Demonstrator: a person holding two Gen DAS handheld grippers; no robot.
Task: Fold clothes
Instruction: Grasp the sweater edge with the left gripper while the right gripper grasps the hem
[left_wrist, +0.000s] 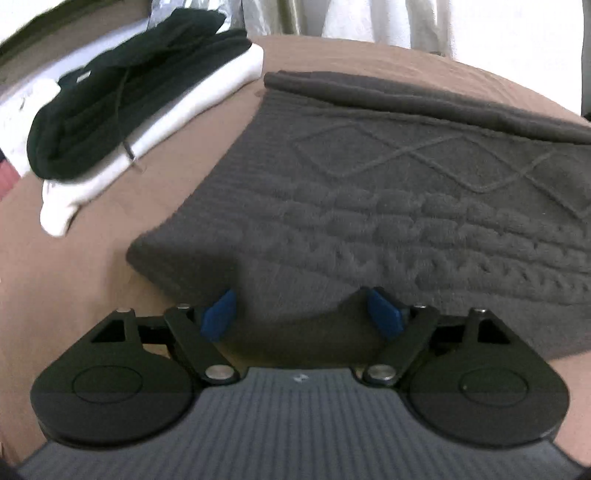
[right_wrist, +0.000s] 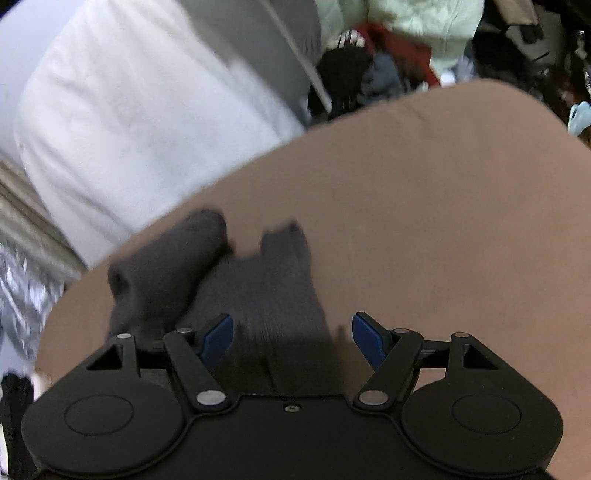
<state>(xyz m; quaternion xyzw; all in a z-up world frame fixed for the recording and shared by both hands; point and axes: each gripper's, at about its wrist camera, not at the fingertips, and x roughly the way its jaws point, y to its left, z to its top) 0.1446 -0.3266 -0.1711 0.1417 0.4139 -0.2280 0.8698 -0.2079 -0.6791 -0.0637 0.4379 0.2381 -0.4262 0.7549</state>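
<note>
A dark grey cable-knit sweater (left_wrist: 388, 206) lies flat on the brown bed cover (left_wrist: 110, 229), with a sleeve folded along its far edge (left_wrist: 406, 99). My left gripper (left_wrist: 301, 308) is open, its blue pads (left_wrist: 218, 314) spread over the sweater's near hem. In the right wrist view, my right gripper (right_wrist: 291, 336) is open above a ribbed end of the grey sweater (right_wrist: 266, 295) and a rolled sleeve (right_wrist: 166, 266). This view is motion-blurred.
A folded stack, black garment (left_wrist: 122, 107) on a white one (left_wrist: 159, 129), sits at the left on the bed. White bedding or a pillow (right_wrist: 129, 110) lies beyond the bed edge, with a clutter of clothes (right_wrist: 388, 55) behind.
</note>
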